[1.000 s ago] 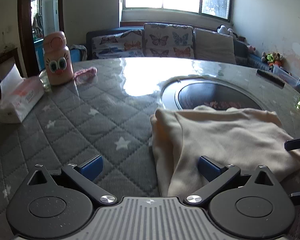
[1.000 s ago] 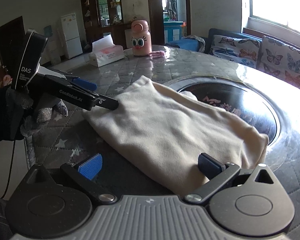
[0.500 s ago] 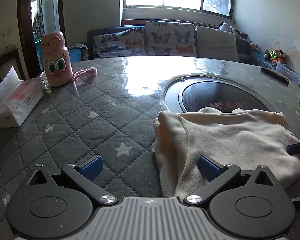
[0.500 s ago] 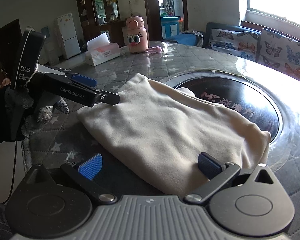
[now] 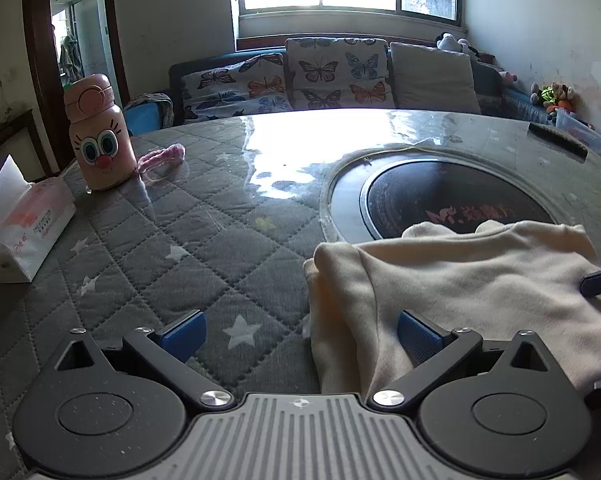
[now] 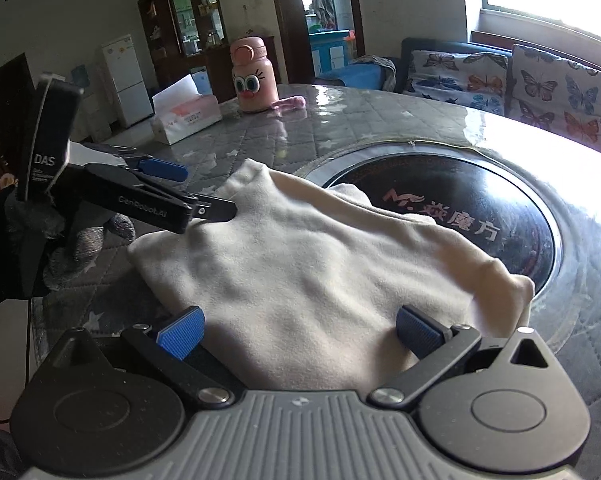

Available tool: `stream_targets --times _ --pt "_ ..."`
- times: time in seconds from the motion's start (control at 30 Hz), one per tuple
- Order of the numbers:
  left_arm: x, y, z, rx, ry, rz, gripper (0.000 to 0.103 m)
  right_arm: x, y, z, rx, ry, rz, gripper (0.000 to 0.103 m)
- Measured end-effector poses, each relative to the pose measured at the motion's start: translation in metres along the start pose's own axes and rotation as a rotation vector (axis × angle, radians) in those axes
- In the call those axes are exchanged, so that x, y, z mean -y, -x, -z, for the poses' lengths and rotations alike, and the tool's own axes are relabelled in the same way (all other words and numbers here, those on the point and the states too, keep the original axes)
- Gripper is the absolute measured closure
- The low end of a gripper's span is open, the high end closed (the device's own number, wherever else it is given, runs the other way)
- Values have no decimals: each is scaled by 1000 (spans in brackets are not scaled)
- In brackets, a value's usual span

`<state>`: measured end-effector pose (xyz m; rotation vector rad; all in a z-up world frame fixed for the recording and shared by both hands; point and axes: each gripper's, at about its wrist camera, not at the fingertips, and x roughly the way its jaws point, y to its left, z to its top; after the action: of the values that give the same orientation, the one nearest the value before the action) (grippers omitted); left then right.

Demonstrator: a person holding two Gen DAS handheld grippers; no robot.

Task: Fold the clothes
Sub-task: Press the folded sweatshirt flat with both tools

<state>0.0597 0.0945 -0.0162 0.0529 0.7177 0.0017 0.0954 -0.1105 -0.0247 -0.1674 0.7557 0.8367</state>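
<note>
A cream garment (image 5: pixel 460 288) lies folded on the quilted table, its far edge over the dark round inset. My left gripper (image 5: pixel 300 334) is open at the garment's left edge: its right finger is over the cloth and its left finger is over bare table. Seen from the right wrist, the left gripper (image 6: pixel 196 192) hovers at the cloth's far left corner, held by a gloved hand (image 6: pixel 60 248). My right gripper (image 6: pixel 300 336) is open over the near edge of the garment (image 6: pixel 320 264), gripping nothing. One of its fingers (image 5: pixel 598 282) shows at the left view's right edge.
A pink cartoon-face bottle (image 5: pixel 100 136), a pink strap (image 5: pixel 164 156) and a tissue box (image 5: pixel 24 228) stand at the table's left. The round black hotplate (image 5: pixel 460 200) sits mid-table. A butterfly-cushion sofa (image 5: pixel 320 76) lies behind, and a black bar (image 5: pixel 556 142) rests far right.
Both grippers have shifted only slightly over the garment and have stayed open. The garment lies as it did.
</note>
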Motion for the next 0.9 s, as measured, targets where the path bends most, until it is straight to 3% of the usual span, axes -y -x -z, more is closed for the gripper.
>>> stream_targets --times 0.27,0.57,0.7,0.9 --pt "-1 -11 -22 27 -8 -17 0 16 -11 -17 8 -35 12 0" --pt "-8 -36 -26 -18 12 -48 0 56 -37 -30 -35 -180 7 0" --pt "-9 -31 -26 -18 30 -41 0 63 -29 -28 -5 -228 -2 0" --pt "-7 -4 -23 17 75 22 0 64 -1 -20 54 -226 65 0"
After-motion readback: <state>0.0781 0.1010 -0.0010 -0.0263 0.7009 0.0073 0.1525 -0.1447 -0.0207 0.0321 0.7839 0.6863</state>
